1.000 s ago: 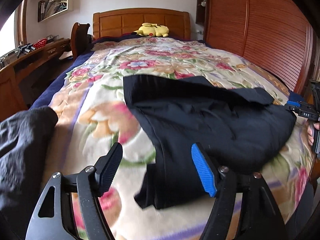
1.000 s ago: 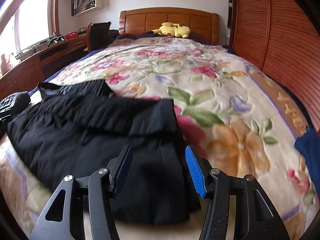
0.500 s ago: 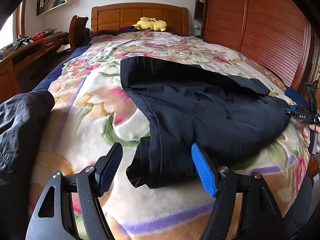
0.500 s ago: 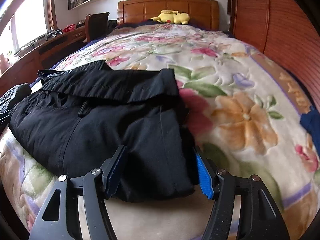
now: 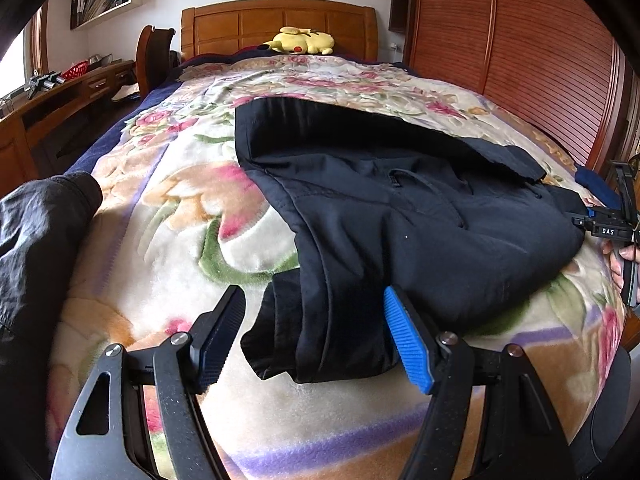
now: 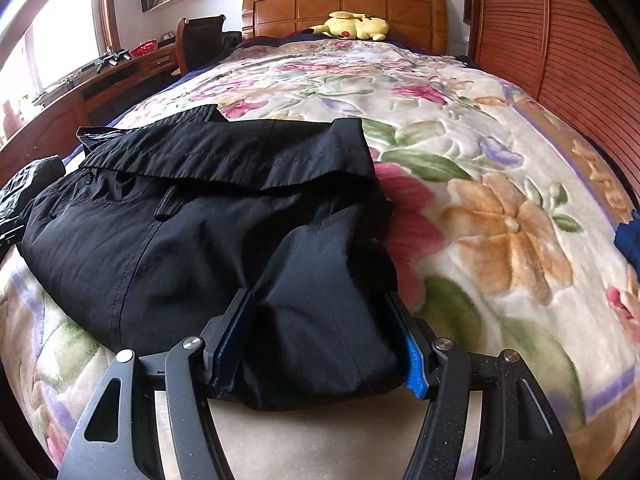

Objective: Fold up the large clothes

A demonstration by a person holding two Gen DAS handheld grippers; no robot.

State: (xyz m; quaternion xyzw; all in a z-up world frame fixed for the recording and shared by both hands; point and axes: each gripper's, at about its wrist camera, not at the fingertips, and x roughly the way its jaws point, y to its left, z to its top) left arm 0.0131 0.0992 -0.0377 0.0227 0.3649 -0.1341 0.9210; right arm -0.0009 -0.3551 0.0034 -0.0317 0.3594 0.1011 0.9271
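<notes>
A large black garment (image 5: 400, 208), partly folded, lies across the near end of a bed with a floral blanket (image 5: 180, 208). My left gripper (image 5: 316, 340) is open, its fingers on either side of the garment's near left corner. My right gripper (image 6: 324, 344) is open with the garment's near right corner (image 6: 320, 320) bunched between its fingers, which touch the cloth on both sides. The garment fills the left half of the right wrist view (image 6: 200, 208). The right gripper also shows at the right edge of the left wrist view (image 5: 608, 232).
A wooden headboard (image 5: 276, 24) with a yellow plush toy (image 5: 304, 42) stands at the far end. A slatted wooden wardrobe (image 5: 540, 52) runs along the right. A desk (image 5: 60, 96) and chair (image 5: 154, 56) stand on the left. A dark sleeve (image 5: 36, 240) is at near left.
Both grippers have moved forward and down onto the garment's near edge. The right gripper's fingers now have the cloth bunched between them; the left gripper straddles the left corner.
</notes>
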